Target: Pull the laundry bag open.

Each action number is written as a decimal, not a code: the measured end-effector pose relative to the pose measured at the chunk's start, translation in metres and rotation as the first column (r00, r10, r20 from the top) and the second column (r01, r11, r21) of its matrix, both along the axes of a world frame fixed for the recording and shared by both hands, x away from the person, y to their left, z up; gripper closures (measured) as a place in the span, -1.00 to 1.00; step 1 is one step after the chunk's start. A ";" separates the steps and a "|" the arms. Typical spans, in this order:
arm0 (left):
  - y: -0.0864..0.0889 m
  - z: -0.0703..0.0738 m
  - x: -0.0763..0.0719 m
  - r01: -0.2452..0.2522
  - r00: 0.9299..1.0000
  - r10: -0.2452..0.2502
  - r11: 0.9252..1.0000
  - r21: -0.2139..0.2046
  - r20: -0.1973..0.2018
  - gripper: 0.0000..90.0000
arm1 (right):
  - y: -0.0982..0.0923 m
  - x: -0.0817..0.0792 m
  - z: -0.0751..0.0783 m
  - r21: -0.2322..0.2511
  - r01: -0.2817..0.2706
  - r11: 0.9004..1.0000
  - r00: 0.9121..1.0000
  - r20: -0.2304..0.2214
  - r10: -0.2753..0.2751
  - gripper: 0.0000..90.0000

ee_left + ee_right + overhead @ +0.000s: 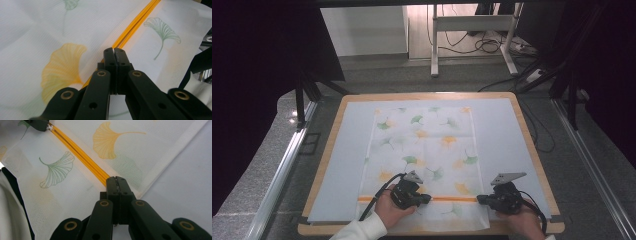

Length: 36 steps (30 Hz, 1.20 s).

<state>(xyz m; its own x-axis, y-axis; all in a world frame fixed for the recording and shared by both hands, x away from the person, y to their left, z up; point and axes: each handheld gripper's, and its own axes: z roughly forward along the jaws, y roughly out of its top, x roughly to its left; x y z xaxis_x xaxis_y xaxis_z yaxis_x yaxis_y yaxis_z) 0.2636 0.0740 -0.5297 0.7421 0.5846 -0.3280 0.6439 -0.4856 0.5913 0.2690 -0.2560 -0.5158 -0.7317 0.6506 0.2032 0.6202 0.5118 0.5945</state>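
Observation:
A white cloth point(424, 145) printed with green and orange ginkgo leaves lies flat on the pale mat. An orange stripe point(452, 199) crosses it near the front edge. My left gripper point(430, 198) is shut, its tips point(114, 51) resting on the stripe point(135, 23) toward the cloth's middle. My right gripper point(478, 199) is also shut, with its tips point(116, 179) on the stripe point(80, 155) close to the cloth's right hem. The two point at each other along the stripe. In the right gripper view the left gripper point(51, 128) sits at the stripe's far end. I cannot tell whether either pinches fabric.
The pale blue mat point(344, 150) covers a wooden-rimmed table point(532, 150). Metal rails point(282, 170) run along both sides below it. A white desk frame point(434, 45) and floor cables point(484, 47) stand beyond the far edge. A white sleeve point(357, 231) enters at the bottom.

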 end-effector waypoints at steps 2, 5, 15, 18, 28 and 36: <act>0.007 -0.001 -0.001 -0.008 1.000 0.008 1.000 -0.002 -0.002 1.00 | 0.000 0.000 0.000 0.000 0.000 1.000 1.000 0.001 0.000 1.00; 0.014 -0.001 -0.002 -0.020 1.000 0.020 1.000 -0.009 -0.008 1.00 | 0.000 0.000 0.000 -0.001 -0.002 1.000 1.000 0.001 0.002 1.00; 0.022 -0.002 -0.003 -0.029 1.000 0.029 0.999 -0.012 -0.010 1.00 | -0.001 0.000 0.000 0.006 0.000 1.000 1.000 -0.003 0.000 1.00; 0.025 -0.002 -0.003 -0.034 0.999 0.034 0.999 -0.015 -0.014 1.00 | -0.001 0.000 0.000 0.006 0.000 1.000 1.000 -0.003 0.000 1.00; 0.038 -0.002 -0.004 -0.049 0.999 0.049 0.999 -0.012 -0.017 1.00 | -0.001 0.001 0.000 0.008 -0.002 1.000 1.000 -0.003 0.002 1.00; 0.051 -0.003 -0.005 -0.066 0.998 0.066 0.998 -0.016 -0.020 1.00 | -0.001 0.001 0.000 0.008 -0.003 1.000 1.000 -0.003 0.003 1.00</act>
<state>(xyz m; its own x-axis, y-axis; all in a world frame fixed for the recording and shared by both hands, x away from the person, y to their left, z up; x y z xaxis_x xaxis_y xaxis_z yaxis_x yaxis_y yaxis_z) 0.2589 0.1248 -0.5329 0.6953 0.6265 -0.3521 0.6859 -0.4320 0.5857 0.2697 -0.2570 -0.5162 -0.7328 0.6470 0.2107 0.6207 0.5086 0.5968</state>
